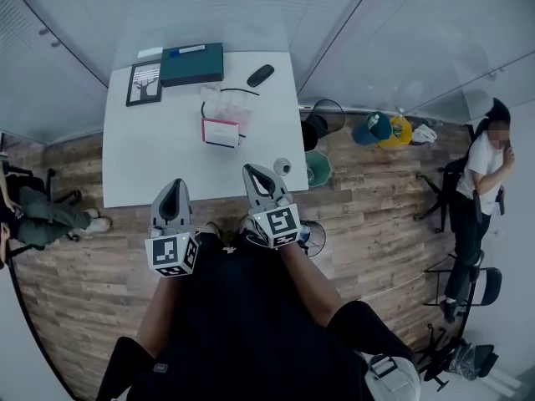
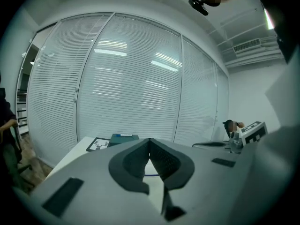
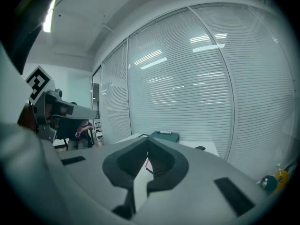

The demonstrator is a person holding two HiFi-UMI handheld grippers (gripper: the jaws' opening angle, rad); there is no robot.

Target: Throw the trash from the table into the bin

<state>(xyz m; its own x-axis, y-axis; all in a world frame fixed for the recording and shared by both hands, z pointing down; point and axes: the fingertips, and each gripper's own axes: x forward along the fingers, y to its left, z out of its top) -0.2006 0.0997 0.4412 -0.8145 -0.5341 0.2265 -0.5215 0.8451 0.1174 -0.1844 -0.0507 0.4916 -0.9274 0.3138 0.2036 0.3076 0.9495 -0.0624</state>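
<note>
On the white table (image 1: 142, 157) lie a crumpled clear wrapper (image 1: 224, 104), a pink and white packet (image 1: 221, 132) and a small round roll (image 1: 282, 166) near the right edge. A dark green bin (image 1: 318, 168) and a black bin (image 1: 315, 129) stand on the floor by the table's right side. My left gripper (image 1: 173, 184) (image 2: 149, 140) hovers at the table's near edge, jaws together and empty. My right gripper (image 1: 253, 170) (image 3: 148, 139) is just left of the roll, also shut with nothing in it.
A framed picture (image 1: 144, 83), a teal box (image 1: 192, 63) and a black oblong object (image 1: 260, 75) sit at the table's far end. Blue and yellow bags (image 1: 383, 129) lie by the glass wall. One person sits at the left (image 1: 42, 211), another stands at the right (image 1: 476, 190).
</note>
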